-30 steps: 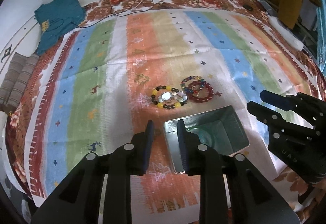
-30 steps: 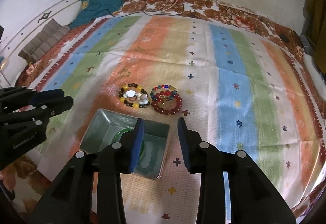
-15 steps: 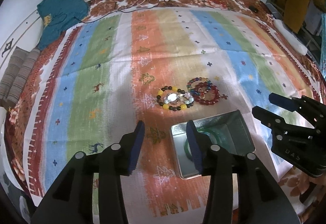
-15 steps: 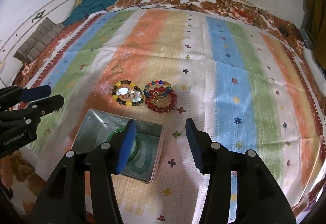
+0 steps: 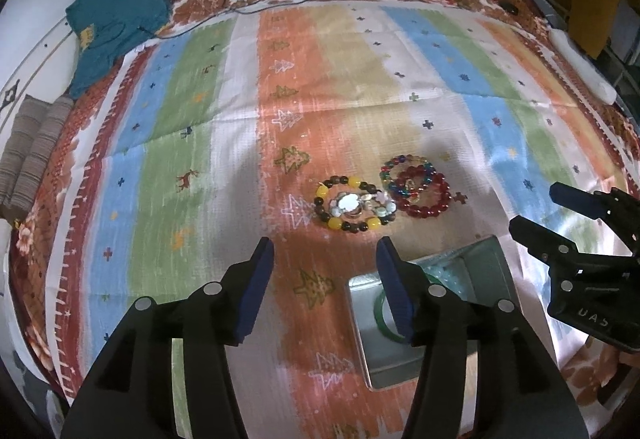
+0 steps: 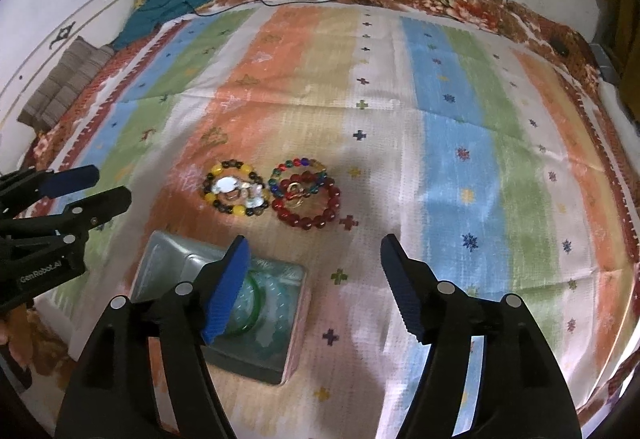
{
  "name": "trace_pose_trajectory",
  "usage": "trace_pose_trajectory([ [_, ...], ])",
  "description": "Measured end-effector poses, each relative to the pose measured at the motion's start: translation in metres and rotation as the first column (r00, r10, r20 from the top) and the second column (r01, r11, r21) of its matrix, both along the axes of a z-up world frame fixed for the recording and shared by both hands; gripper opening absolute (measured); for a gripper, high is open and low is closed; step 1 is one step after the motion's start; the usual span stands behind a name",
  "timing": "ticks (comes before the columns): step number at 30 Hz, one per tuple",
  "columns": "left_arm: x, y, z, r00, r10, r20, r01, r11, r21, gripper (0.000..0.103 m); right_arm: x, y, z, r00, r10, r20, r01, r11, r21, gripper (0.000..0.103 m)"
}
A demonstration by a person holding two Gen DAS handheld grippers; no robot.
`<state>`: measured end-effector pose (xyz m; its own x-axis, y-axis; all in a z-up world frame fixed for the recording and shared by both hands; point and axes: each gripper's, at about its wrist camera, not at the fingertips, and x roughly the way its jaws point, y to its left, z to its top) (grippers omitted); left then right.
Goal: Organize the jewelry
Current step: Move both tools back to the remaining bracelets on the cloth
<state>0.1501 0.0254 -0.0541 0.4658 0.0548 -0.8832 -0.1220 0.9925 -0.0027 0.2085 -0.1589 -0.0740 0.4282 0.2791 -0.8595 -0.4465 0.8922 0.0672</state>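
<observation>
The bracelets (image 5: 384, 195) lay on the striped cloth (image 5: 240, 119), just past the tin (image 5: 472, 267) and ahead of both grippers. The left gripper (image 5: 326, 271) and right gripper (image 6: 314, 265) had just been opening, jaws apart, holding nothing.

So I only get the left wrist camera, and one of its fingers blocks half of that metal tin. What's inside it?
Observer: The right wrist view shows a green bangle and a pale green beaded bracelet lying in the tin.
Operator: And the other gripper, is it carrying anything?
Observer: No. The right gripper has just been opening; its fingers stand wide apart, with only the striped cloth showing between them.
</observation>
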Motion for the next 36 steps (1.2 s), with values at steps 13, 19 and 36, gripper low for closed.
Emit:
trace_pose_trajectory([
  [13, 0.031, 0.009, -0.019, 0.999, -0.005, -0.048, 0.004, 1.000, -0.025, 0.056, 0.041, 0.007, -0.021, 0.998, -0.031, -0.046, 0.030, 0.999, -0.021, 0.072],
  [19, 0.044, 0.008, -0.035, 0.996, -0.034, -0.084, 0.034, 0.999, -0.001, 0.056, 0.056, 0.011, -0.031, 0.997, -0.037, -0.063, 0.036, 0.999, -0.025, 0.072],
  [36, 0.069, 0.002, -0.056, 0.985, -0.119, -0.122, 0.123, 0.992, 0.020, 0.056, 0.085, 0.027, -0.057, 0.996, -0.026, -0.088, 0.019, 0.997, -0.075, 0.072],
])
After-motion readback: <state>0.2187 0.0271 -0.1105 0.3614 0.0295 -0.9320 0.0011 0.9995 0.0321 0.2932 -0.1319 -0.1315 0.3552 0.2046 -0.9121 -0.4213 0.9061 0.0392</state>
